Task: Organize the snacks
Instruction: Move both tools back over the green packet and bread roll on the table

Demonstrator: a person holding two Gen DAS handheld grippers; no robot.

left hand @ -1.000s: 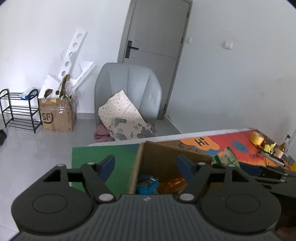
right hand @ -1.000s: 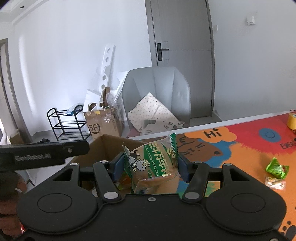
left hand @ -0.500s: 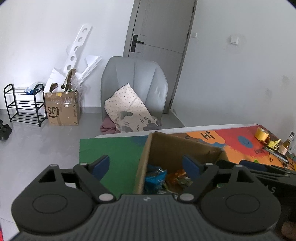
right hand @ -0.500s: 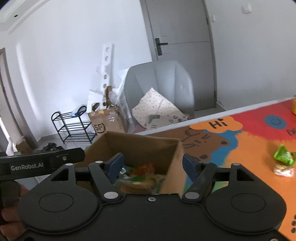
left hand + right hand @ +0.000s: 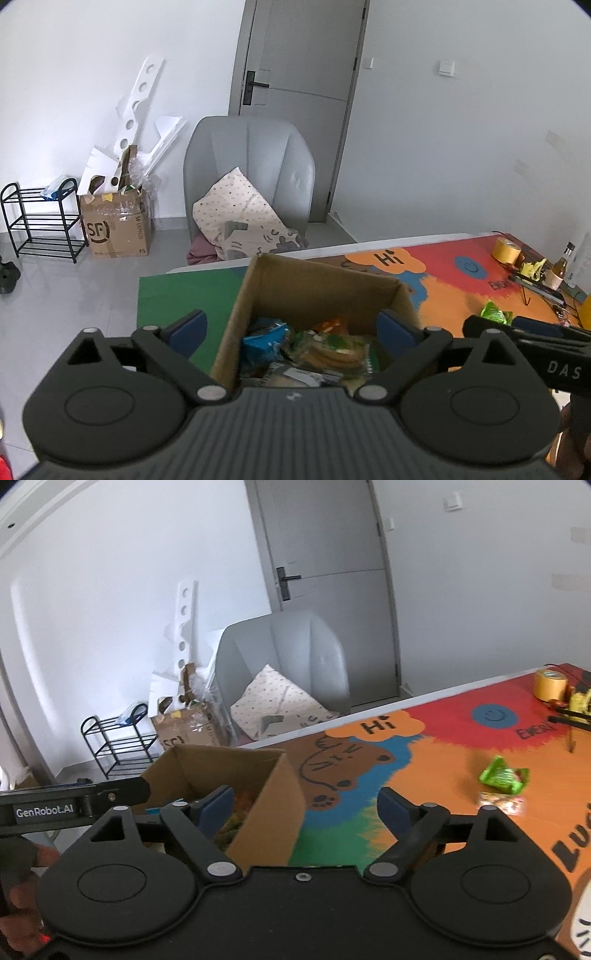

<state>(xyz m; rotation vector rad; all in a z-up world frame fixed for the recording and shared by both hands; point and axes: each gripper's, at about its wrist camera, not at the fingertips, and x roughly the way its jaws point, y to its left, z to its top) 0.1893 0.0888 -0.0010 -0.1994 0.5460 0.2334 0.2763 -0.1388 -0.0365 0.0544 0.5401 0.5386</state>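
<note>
An open cardboard box point(image 5: 314, 291) stands on the colourful table mat and holds several snack packets, among them a blue one point(image 5: 264, 339) and a green biscuit pack point(image 5: 332, 350). My left gripper point(image 5: 291, 328) is open and empty, hovering over the box. My right gripper point(image 5: 306, 806) is open and empty, over the box's right wall point(image 5: 269, 812). A green snack packet point(image 5: 502, 775) and a small packet point(image 5: 500, 803) beside it lie on the mat to the right; the green one also shows in the left wrist view point(image 5: 495, 314).
A yellow tape roll point(image 5: 550, 685), a small bottle point(image 5: 559, 267) and yellow clutter sit at the table's far right. Beyond the table are a grey chair with a cushion point(image 5: 247, 192), an SF carton point(image 5: 116, 225), a black rack point(image 5: 37, 218) and a door.
My right gripper opened and dropped the green-and-white snack pack into the box, then swung right toward the mat. My left gripper stayed open over the box and rose slightly.
</note>
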